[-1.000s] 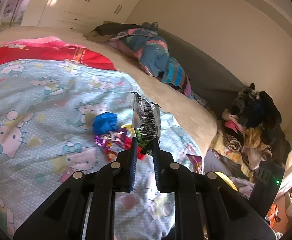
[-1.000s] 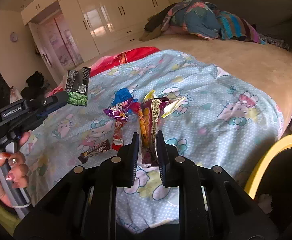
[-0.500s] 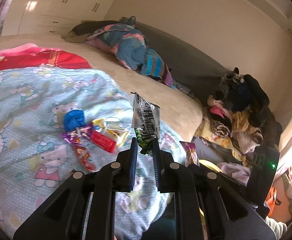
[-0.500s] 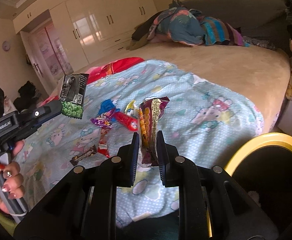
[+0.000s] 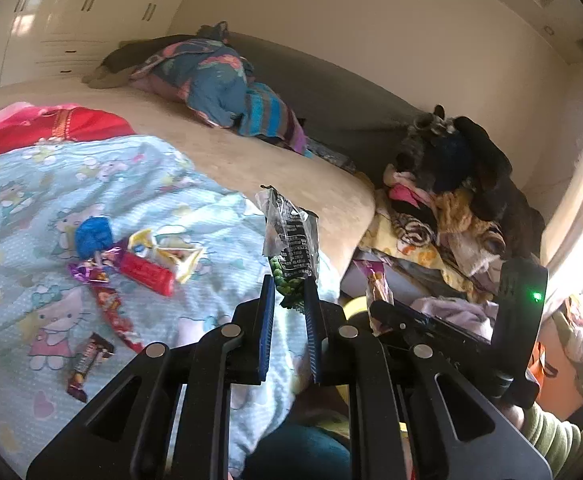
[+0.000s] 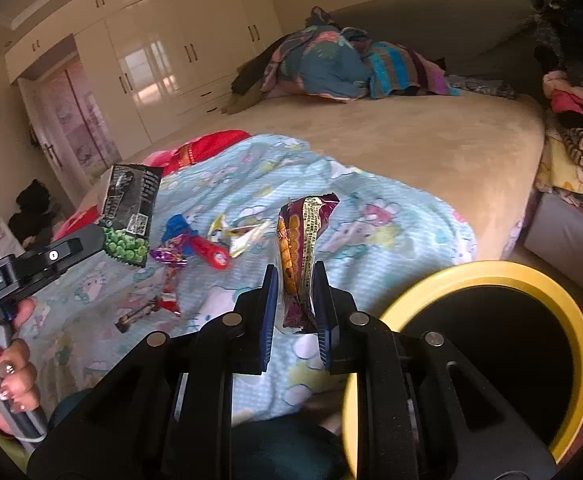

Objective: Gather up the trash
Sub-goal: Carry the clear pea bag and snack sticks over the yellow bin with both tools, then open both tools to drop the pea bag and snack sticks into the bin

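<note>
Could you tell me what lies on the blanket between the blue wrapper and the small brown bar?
In the left wrist view, a purple wrapper and a long red wrapper lie between the blue wrapper and the brown bar.

The bin [image 6: 487, 276] mouth is left unobstructed beside the bed's [image 6: 431, 152] near corner; wrappers [image 6: 211, 248] are scattered mid-blanket [image 6: 391, 248].

Black left tool [image 5: 288, 294] and right tool [image 6: 295, 292] carry blue pads, silver screws (nails painted red).
</note>
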